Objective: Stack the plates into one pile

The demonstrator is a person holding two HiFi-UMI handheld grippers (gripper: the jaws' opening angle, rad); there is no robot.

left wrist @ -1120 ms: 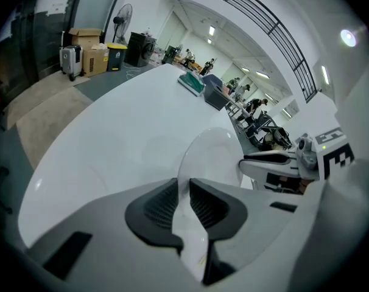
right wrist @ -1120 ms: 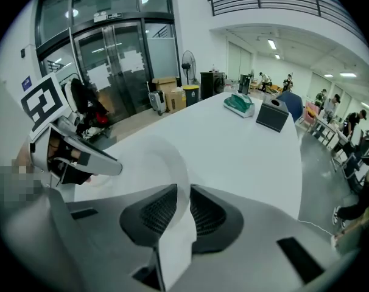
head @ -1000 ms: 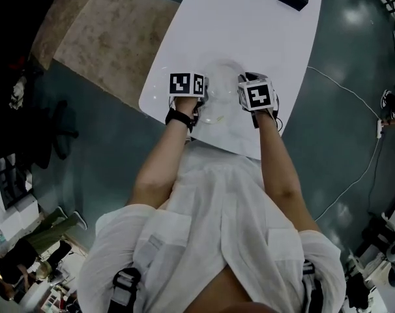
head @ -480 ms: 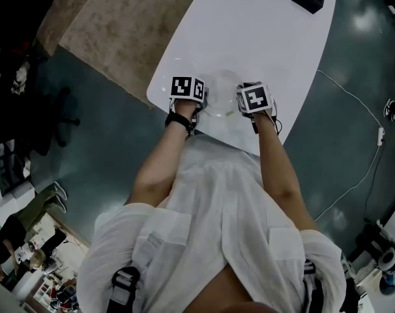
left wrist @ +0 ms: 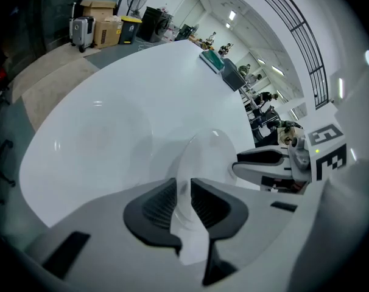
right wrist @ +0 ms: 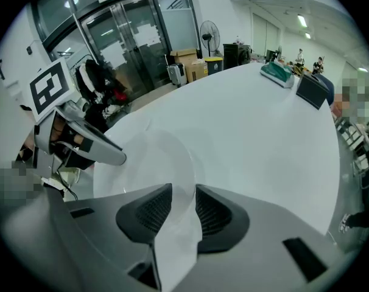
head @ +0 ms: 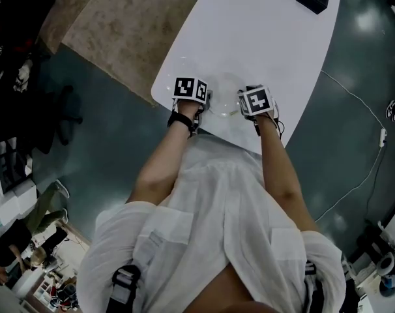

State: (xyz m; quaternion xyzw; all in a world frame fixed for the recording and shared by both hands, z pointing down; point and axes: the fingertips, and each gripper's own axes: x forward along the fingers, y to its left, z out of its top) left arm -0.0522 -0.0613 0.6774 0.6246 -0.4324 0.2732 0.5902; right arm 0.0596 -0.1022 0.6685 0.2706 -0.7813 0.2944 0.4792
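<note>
Near edge of bench (head: 269,38): left gripper (left wrist: 183,190) pinches one rim of the clear plate (left wrist: 206,157). Right gripper (right wrist: 184,190) jaws have just been opening, with the opposite rim loose between them. Plate spans both grippers. I judge left release comes next.

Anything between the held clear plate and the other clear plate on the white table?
Nothing visible. In the left gripper view only bare white table separates the clear round plate from the faint second clear plate.
</note>
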